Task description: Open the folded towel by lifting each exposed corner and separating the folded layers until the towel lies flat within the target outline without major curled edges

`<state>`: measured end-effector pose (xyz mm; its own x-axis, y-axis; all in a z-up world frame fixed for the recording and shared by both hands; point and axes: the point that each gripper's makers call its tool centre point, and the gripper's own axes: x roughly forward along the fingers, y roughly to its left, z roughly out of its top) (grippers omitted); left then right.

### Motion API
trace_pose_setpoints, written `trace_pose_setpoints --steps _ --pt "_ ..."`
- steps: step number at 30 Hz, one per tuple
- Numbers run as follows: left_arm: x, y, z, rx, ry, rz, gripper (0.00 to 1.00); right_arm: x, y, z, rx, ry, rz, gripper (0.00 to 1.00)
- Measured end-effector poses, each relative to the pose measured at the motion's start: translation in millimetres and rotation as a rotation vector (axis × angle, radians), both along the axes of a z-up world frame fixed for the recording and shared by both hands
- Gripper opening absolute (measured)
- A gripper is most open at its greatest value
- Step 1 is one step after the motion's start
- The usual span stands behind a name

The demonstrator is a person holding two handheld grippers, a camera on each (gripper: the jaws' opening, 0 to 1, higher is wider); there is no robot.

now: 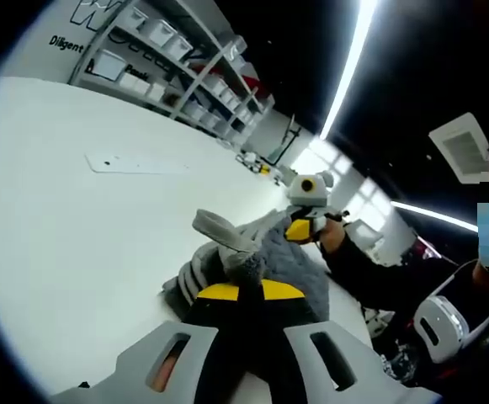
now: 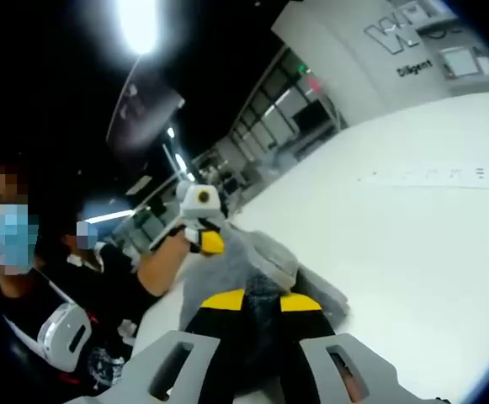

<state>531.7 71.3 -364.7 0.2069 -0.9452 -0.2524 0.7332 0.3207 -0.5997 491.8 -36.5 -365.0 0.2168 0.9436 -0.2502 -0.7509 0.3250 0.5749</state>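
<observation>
Towel (image 1: 290,265), grey, bunched on white table (image 1: 76,219): we are clamping it in both the left gripper (image 1: 242,271) and the right gripper (image 2: 259,296); uneven pulling is risking twisted layers and curled edges.

1. One grey towel (image 1: 290,265) lies bunched on the tabletop (image 1: 76,219); it appears as one towel (image 2: 244,252) in the right gripper view too.
2. Two hand-held grippers: the left hand-held gripper (image 1: 242,273) rises from the bottom of its own view with the right hand-held gripper (image 1: 307,220) beyond it. The right gripper view gives the same count, the right one (image 2: 261,295) near and the left one (image 2: 200,231) beyond.
3. One white tabletop (image 2: 412,252).
4. One pale strip (image 1: 139,162) lies on the tabletop.
5. One shelving unit (image 1: 177,63) holds many white bins, too small to count.
6. Two long ceiling lights (image 1: 349,67) can be counted in the left gripper view.
7. One person (image 2: 76,295) in dark clothes.
</observation>
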Motion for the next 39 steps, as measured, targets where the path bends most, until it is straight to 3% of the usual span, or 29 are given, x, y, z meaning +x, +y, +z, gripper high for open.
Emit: trace_pose_setpoints --steps 12,16,25,26,28,32,39 --pt "-4.4 -2.1 4.2 -0.001 -0.022 -0.005 0.03 -14.5 5.2 4.7 0.005 -0.044 0.008 0.05" --pt "-6.7 -1.9 11.9 -0.009 -0.076 -0.014 0.03 -19.2 6.9 12.5 0.011 -0.090 0.010 0.05" --pt "-15.4 2.7 26.4 -0.036 -0.094 -0.004 0.03 -32.4 12.5 23.0 0.018 -0.146 0.007 0.04" --pt "-16.6 2.5 28.2 -0.038 -0.096 -0.004 0.03 -13.8 8.8 15.4 0.019 -0.146 0.007 0.04" --pt "-19.7 2.2 30.7 -0.038 -0.106 -0.005 0.03 -4.8 7.9 12.3 0.024 -0.143 0.007 0.04" --pt "-28.0 3.5 35.3 -0.038 -0.114 -0.008 0.03 -8.6 10.3 14.2 0.038 -0.130 0.012 0.05" --pt "-49.5 4.7 47.6 -0.047 -0.160 -0.026 0.03 -18.1 13.9 20.1 0.045 -0.169 0.029 0.05"
